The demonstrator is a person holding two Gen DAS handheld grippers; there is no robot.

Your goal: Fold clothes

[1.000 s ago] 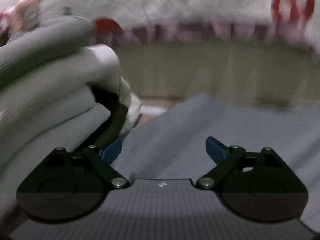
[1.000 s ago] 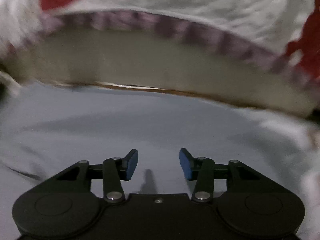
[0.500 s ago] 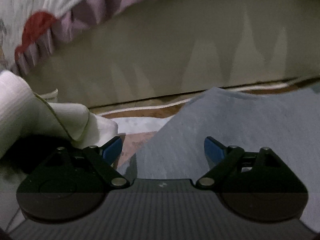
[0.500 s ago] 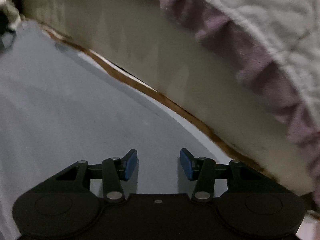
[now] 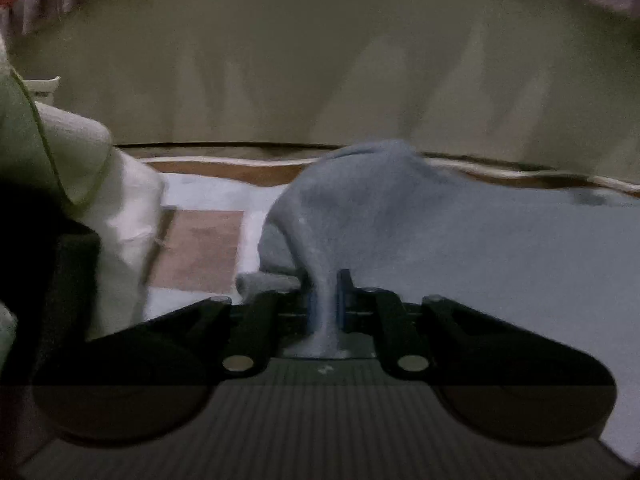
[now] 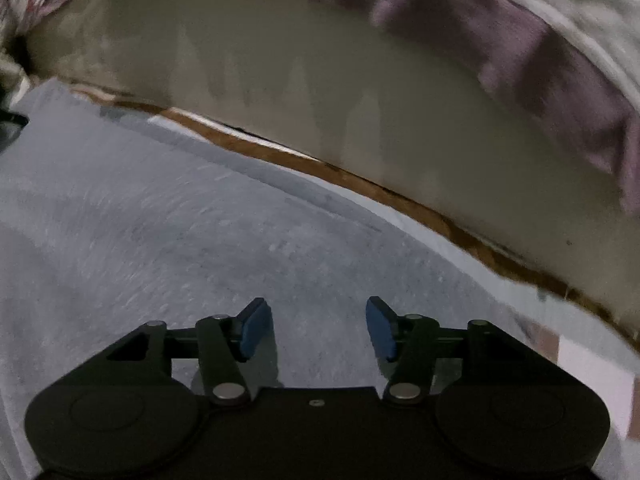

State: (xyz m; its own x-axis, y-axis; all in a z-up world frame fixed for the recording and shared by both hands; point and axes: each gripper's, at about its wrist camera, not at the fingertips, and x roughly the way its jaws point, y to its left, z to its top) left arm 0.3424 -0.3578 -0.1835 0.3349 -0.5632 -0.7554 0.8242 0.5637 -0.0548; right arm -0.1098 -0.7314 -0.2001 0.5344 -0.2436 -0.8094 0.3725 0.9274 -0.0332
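Lying spread on the floor beside the bed base [image 5: 320, 60], the grey-blue garment [image 5: 460, 240] is pinched at 1 bunched edge by the left gripper [image 5: 324, 308]. The right gripper [image 6: 318, 330] is held agape just above it. Soft, light and limp, it is best taken at hems or corners.

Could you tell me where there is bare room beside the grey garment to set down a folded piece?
Left of the grey garment, a checked floor patch lies bare, bordered by the white clothes pile. The left gripper pinches the garment; the far left is crowded.
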